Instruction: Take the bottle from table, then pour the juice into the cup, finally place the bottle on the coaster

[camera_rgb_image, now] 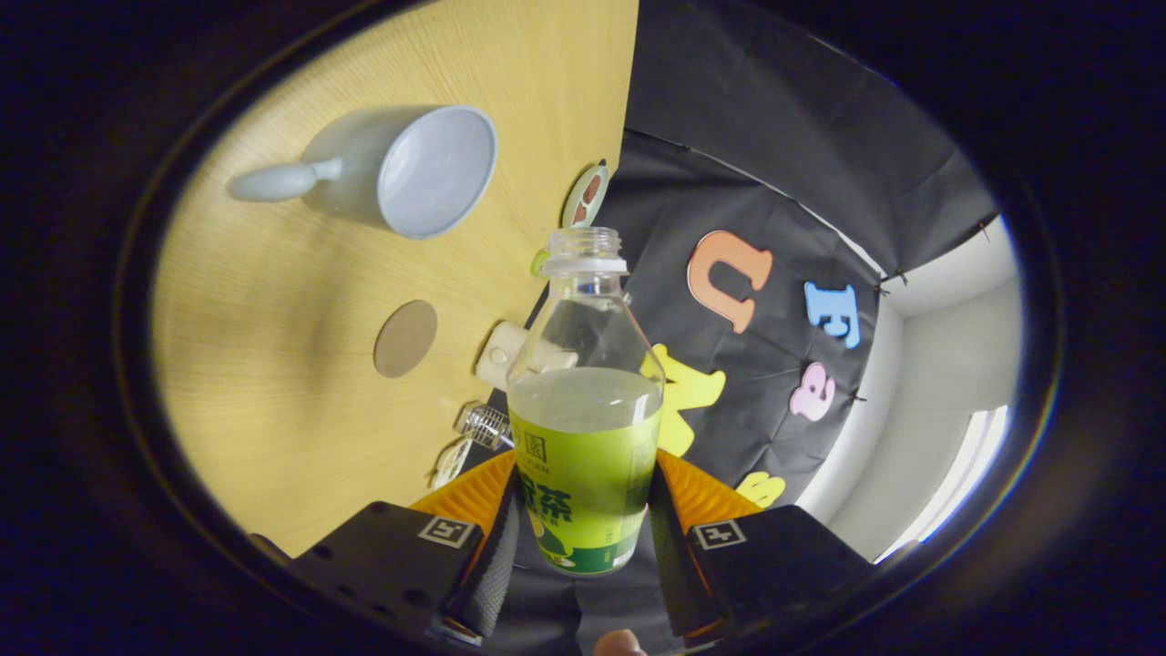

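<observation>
Wooden table (273, 383) | tongs (583, 519) clenched on bottle (583, 437) | cup (410, 169) beyond

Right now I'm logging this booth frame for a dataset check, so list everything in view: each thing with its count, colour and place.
bottle: one, clear with a green label, uncapped, part full of pale juice; between the fingers, held tilted off the table.
cup: one, pale grey-blue with a long handle; on the table beyond the bottle, looks empty.
coaster: one, flat round, brown; on the table between cup and fingers.
table: one, light wood.
small white object: one, at the table's edge behind the bottle; cannot tell what it is.
round patterned disc: one, at the table's edge beyond the bottle's mouth.
gripper: one, both fingers pressing the bottle's labelled sides.
</observation>
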Action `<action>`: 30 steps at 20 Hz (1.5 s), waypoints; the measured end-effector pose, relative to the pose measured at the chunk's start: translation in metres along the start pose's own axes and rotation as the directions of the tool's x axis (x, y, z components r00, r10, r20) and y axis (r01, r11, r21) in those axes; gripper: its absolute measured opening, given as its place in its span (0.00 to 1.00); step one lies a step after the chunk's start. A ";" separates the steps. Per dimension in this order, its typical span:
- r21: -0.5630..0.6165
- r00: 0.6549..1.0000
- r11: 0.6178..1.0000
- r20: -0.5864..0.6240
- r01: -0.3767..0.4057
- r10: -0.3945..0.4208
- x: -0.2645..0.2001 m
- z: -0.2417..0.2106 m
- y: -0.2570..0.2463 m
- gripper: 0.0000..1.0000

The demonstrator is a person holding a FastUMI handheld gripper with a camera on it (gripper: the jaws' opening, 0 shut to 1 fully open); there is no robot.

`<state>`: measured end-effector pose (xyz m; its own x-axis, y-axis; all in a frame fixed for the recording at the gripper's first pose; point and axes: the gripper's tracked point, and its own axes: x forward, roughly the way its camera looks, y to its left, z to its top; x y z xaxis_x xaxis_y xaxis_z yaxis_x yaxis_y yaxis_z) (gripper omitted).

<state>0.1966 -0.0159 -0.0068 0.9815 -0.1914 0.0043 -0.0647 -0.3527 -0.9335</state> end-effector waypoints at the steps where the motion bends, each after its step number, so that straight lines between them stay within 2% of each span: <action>1: 0.026 1.000 1.000 -0.004 -0.016 0.016 -0.001 -0.003 0.004 0.73; 4: 0.144 0.998 0.988 -0.014 -0.061 0.064 -0.003 -0.009 0.011 0.73; 8: 0.306 0.994 0.947 -0.015 -0.101 0.111 -0.005 -0.012 0.012 0.73; 10: 0.411 0.992 0.904 0.011 -0.120 0.126 -0.006 -0.007 0.010 0.73; 14: 0.597 0.983 0.783 0.062 -0.177 0.176 -0.007 -0.001 0.008 0.73; 19: 0.777 0.974 0.595 0.105 -0.205 0.199 -0.006 -0.011 -0.001 0.73; 25: 0.946 0.956 0.228 0.176 -0.230 0.233 -0.010 -0.032 -0.017 0.73; 27: 0.968 0.962 0.143 0.172 -0.204 0.212 -0.006 -0.047 -0.026 0.73; 30: 0.984 0.972 0.057 0.159 -0.171 0.171 0.000 -0.060 -0.035 0.73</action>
<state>0.1879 -0.0585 0.0471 0.9720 -0.1004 -0.2123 0.0055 0.9134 -0.4070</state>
